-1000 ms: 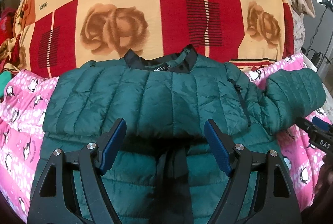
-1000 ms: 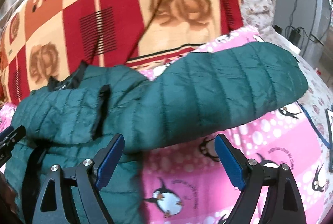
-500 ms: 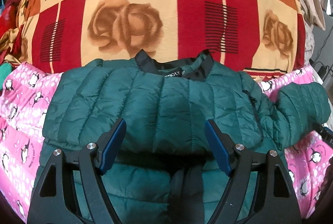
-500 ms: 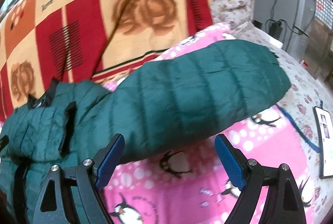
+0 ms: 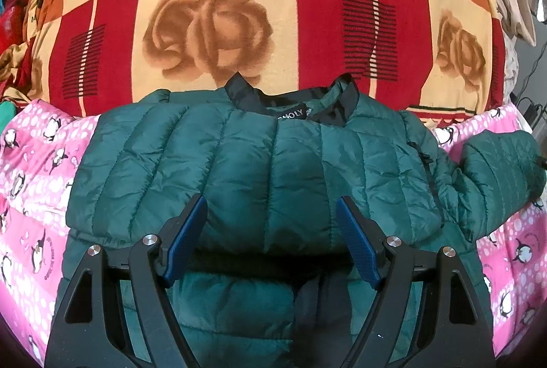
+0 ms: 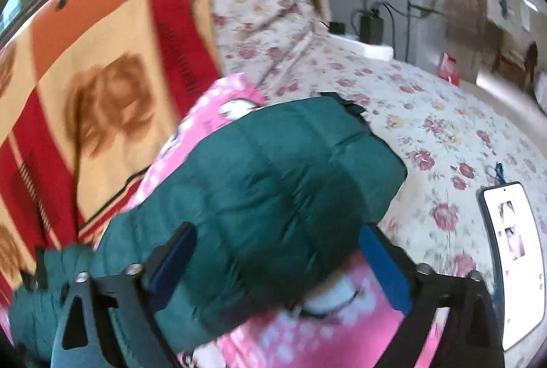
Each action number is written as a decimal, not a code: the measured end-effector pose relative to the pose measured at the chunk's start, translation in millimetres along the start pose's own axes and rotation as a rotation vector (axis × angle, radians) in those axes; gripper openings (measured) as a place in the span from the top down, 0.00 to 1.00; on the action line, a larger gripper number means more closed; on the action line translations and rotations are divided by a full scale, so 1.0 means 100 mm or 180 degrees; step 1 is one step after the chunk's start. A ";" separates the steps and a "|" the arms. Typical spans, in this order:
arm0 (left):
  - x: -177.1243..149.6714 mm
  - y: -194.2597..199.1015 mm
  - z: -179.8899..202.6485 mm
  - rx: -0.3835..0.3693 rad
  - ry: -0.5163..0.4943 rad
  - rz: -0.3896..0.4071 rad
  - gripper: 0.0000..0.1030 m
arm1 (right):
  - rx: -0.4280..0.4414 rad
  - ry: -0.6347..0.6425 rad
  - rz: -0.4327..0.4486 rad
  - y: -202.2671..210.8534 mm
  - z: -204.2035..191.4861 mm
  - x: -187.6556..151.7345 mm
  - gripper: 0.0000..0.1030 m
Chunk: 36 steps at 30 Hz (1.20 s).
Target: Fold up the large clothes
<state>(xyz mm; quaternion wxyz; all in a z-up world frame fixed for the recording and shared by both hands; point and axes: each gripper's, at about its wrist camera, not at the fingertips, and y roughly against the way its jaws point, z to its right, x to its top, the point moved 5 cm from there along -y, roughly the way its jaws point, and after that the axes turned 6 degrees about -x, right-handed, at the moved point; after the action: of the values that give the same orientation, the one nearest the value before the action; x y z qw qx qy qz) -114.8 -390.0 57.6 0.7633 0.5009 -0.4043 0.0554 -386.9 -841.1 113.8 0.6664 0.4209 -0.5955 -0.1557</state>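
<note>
The jacket (image 5: 259,169), a dark green puffy thing stitched in padded channels with a black collar, lies spread on the pink penguin-print sheet (image 5: 30,183); one part is already folded across the chest. Behind the jacket's collar rises a big plush blanket (image 5: 218,2) in red, orange and cream squares with brown roses, soft and bulging like a bolster. To the right of the jacket the bed shows a cream quilt (image 6: 393,94) with small red flowers, and a phone (image 6: 512,262) with a lit screen lies flat on it, well apart from the sleeve. The jacket's free sleeve (image 6: 273,190), a fat quilted tube, stretches out over the pink sheet towards that quilt.

The left gripper (image 5: 271,243) hovers over the folded chest of the jacket, blue pads spread wide and pinching nothing; the folded edge lies between and beneath them. The right gripper (image 6: 277,268), blurred, has its jaws opening, with the sleeve between them, the pads clear of the fabric as far as I can see.
</note>
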 end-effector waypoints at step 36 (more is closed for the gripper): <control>0.13 0.42 -0.73 0.0176 0.0366 0.0209 0.24 | 0.1850 0.1492 0.0295 1.22 -2.38 -0.88 0.81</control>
<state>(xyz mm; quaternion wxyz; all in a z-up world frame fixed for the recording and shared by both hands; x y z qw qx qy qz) -85.7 -314.6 84.6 0.7689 0.5043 -0.3743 0.1203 -224.5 -616.5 161.9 0.6437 0.5893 -0.4645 0.1507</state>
